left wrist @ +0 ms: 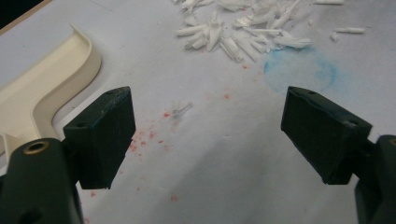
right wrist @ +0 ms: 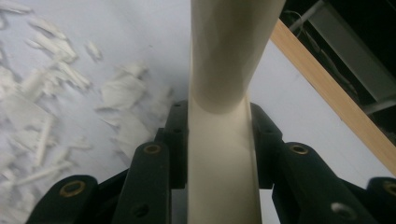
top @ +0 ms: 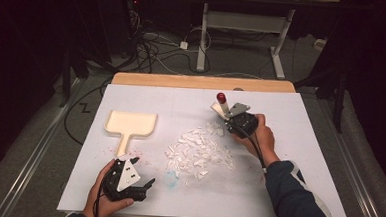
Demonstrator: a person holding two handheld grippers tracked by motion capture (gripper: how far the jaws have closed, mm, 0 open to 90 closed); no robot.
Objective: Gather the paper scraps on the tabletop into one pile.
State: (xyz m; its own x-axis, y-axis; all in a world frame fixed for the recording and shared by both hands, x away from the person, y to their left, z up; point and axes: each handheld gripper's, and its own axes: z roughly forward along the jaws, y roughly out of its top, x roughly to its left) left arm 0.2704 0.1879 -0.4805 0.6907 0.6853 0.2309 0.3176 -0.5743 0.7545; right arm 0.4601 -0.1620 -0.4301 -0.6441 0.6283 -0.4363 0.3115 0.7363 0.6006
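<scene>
Right gripper [top: 226,115] clamping cream brush handle [right wrist: 223,140], long axis running straight out between its fingers. Paper scraps [top: 198,154] lying just left of them. Left gripper [top: 140,178] gaping empty; dustpan [top: 130,124] lying just ahead-left, nearer this hand.

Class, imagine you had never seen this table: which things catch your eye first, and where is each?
A heap of white paper scraps lies mid-table. Left of it rests a cream plastic dustpan, handle toward the open left gripper. Beyond the heap, the right gripper clamps a cream red-tipped brush handle.
</scene>
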